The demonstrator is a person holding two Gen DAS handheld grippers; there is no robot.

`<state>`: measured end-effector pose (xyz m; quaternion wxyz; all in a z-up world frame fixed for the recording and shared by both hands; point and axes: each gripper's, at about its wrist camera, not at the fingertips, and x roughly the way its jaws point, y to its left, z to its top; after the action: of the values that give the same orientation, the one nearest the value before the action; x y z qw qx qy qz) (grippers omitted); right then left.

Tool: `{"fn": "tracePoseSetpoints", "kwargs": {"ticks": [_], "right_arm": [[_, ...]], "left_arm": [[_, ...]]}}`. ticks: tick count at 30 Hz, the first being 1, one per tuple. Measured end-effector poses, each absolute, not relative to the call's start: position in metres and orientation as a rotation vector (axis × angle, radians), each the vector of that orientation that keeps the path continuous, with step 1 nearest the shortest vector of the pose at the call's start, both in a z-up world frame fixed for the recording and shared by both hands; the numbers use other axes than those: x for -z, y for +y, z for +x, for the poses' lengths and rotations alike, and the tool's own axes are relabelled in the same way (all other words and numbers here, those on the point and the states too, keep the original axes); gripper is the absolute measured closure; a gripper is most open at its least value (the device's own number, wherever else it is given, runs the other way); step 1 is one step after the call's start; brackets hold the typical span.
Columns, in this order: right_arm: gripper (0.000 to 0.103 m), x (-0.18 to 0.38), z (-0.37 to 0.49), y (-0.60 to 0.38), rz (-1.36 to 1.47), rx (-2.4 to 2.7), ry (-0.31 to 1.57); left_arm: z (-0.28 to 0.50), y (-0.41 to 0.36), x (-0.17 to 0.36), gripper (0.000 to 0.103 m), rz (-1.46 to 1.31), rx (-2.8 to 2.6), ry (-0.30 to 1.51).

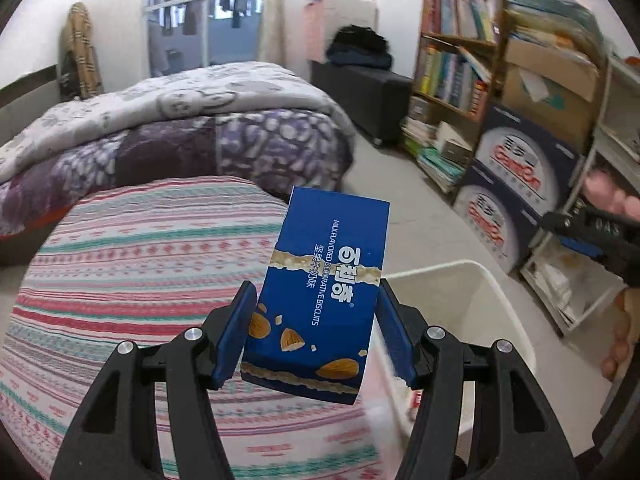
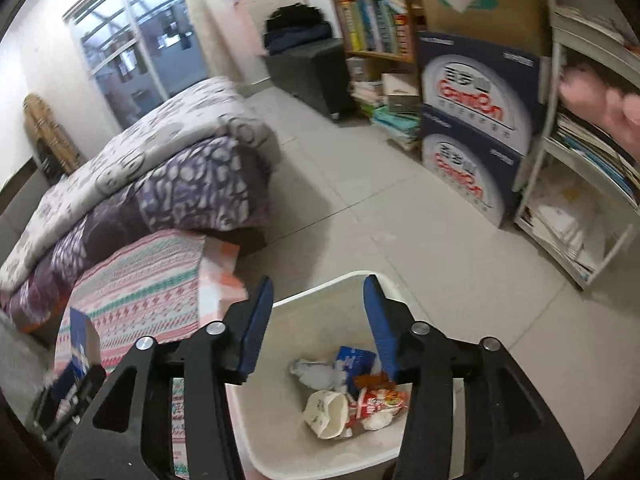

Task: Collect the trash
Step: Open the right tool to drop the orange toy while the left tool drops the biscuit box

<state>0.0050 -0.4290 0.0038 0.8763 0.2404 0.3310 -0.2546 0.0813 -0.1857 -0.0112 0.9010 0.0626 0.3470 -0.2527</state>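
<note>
While the left hand-held gripper [image 1: 316, 332] clamps the blue biscuit box [image 1: 320, 292] beside the bed [image 1: 140, 264], the right hand-held gripper [image 2: 320, 320] hangs open and empty over the bin [image 2: 320, 296]. Next step: carry the box over the bin and release.

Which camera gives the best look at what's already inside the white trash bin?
The right wrist view: it looks straight down into the white trash bin, showing a crumpled paper cup and wrappers. The left wrist view shows only the bin's rim and inner wall, partly behind the blue biscuit box.
</note>
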Motion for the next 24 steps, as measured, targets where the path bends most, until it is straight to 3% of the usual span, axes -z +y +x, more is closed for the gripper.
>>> {"fn": "tracePoseSetpoints", "kwargs": {"ticks": [7,13,16,24], "right_arm": [[0.027,-0.010,-0.022,-0.465,0.563,0.651,0.653],[0.020,-0.009,-0.039,-0.492,0.702,0.682,0.630],[0.018,-0.012,-0.044,-0.497,0.713,0.701,0.613],[0.013,-0.026,-0.046,-0.480,0.615,0.723,0.571]], "left_arm": [[0.065,-0.242,0.028,0.043,0.167,0.624,0.777],[0.053,-0.298,0.040,0.039,0.169,0.722,0.847],[0.051,-0.316,0.042,0.025,0.163,0.749,0.883],[0.041,-0.303,0.029,0.018,0.175,0.726,0.858]]}}
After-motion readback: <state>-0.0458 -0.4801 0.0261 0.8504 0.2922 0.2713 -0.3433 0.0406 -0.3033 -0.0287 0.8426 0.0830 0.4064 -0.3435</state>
